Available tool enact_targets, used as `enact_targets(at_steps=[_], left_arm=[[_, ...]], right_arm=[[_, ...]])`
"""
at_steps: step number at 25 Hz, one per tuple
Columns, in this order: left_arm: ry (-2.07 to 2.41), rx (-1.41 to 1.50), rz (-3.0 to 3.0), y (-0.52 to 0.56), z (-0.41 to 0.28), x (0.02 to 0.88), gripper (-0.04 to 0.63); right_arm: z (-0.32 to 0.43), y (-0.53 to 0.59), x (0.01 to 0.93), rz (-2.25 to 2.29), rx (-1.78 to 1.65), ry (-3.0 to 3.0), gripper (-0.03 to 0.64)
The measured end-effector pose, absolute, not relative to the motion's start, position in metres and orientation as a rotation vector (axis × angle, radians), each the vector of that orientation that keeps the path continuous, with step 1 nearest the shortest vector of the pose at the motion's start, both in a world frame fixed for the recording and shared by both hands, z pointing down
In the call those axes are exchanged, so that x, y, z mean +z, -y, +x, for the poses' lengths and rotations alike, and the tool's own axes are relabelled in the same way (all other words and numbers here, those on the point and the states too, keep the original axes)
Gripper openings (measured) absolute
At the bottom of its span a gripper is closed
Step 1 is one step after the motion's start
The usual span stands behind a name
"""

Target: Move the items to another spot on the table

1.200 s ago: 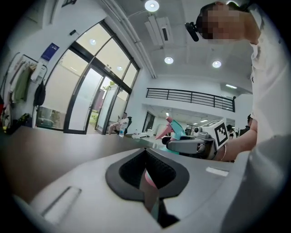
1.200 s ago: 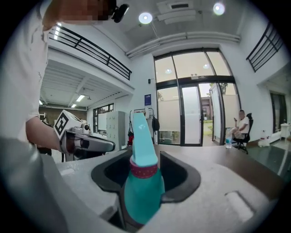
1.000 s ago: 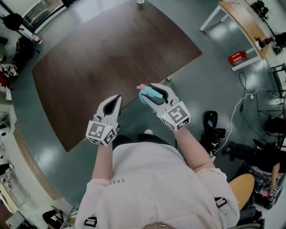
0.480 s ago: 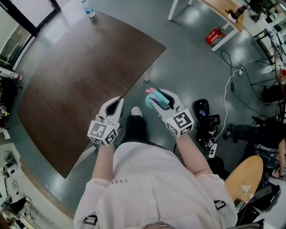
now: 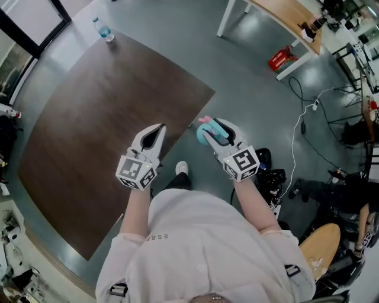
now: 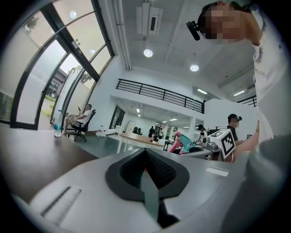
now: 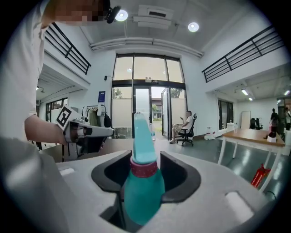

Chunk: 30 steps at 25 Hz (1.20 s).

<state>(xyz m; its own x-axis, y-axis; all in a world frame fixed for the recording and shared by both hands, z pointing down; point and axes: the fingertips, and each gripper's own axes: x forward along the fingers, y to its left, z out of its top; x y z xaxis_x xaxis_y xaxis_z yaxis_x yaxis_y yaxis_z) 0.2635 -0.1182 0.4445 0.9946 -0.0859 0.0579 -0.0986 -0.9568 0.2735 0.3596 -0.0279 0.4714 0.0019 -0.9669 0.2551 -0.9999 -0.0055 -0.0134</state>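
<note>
My right gripper is shut on a teal squeeze bottle with a pink collar and a long nozzle. In the right gripper view the bottle stands between the pads, nozzle pointing away. It hangs over the floor, just off the corner of the dark brown table. My left gripper is shut and holds nothing, and hovers at the table's near edge. In the left gripper view its jaws meet in a line, and the teal bottle shows to the right. A water bottle stands on the table's far corner.
A light wooden table stands at the top right, with a red object on the floor under it. Cables and black bags lie on the floor at the right. A wooden chair seat is at the lower right.
The view has swung, so the table now lies further left and its far corner with the water bottle has come into sight. Both grippers keep the same pose and the right keeps its hold.
</note>
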Motion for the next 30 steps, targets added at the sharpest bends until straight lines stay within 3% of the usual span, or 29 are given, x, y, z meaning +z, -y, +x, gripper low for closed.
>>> enact_targets(at_steps=[12,30], left_arm=[[0.439,0.065,2.807,0.213,0.279,0.453,0.017],[1.213,0.019,2.507,0.296,0.243,0.476,0.017]], right_arm=[[0.417,0.147,0.478,1.942,0.306,2.251,0.183],[0.410,0.309,0.516,1.249,0.241,2.582,0.183]])
